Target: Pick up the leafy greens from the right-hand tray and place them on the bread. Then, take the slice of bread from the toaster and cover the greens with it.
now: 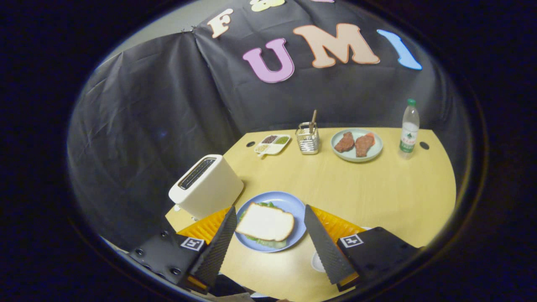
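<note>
Hand-held gripper [268,235]: fingers spread wide apart, holding nothing, raised above the near part of the tabletop [377,188].
Bread slice [265,222]: lies flat on the blue plate [289,203], between the two fingers and below them.
Leafy greens [268,243]: under the slice, green edges showing at its near and far sides.
Toaster [206,185]: stands just beside the plate on its far left side; whether anything sits in its slot cannot be told.
Task status: judged complete or very nearly so, since the greens are covered.
Step in hand: judged to be withdrawal after release.
Advice: lift straight up and back with the fingers held apart, so neither one drags the slice off the greens or nudges the plate.
Check: the slice sits slightly askew; leave it unless greens spill.
Bystanders: plate of meat [356,144], water bottle [408,130], utensil holder [308,138], divided dish [273,144], all well apart at the far side.
</note>
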Motion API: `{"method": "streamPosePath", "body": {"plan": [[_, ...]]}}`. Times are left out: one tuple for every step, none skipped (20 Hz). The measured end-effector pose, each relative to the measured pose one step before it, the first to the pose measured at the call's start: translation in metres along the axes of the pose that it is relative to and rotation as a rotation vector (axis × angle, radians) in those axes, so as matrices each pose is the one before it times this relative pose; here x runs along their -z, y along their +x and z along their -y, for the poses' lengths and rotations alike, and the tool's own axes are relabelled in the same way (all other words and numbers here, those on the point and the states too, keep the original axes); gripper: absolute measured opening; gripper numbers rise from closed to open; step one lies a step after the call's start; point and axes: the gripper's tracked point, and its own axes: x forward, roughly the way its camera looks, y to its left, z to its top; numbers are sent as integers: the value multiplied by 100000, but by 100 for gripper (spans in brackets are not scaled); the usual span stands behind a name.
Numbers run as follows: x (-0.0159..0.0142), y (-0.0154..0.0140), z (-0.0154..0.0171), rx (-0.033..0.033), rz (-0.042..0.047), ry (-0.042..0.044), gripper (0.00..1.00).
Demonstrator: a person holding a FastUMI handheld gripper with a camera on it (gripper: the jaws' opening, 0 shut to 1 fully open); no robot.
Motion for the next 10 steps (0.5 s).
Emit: {"method": "streamPosePath", "body": {"plan": [[-169,-934,231,1524,2128,-1808,100],[-205,-876,430,1955,2079,-1871,100],[-320,-839,438,2210,2520,-1804,100],[-446,-795,521,2566,3086,-1999,100],[-464,-963,736,2993,3817,-1720,100],[-508,-941,664,3072,3951,-1473,100],[-565,-1162,750,3165,3956,-1283,100],[-436,-951,688,2986,3528,-1281,100],[-224,-909,435,2397,2721,-932,100],[-460,-750,317,2336,3562,-470,100]]}}
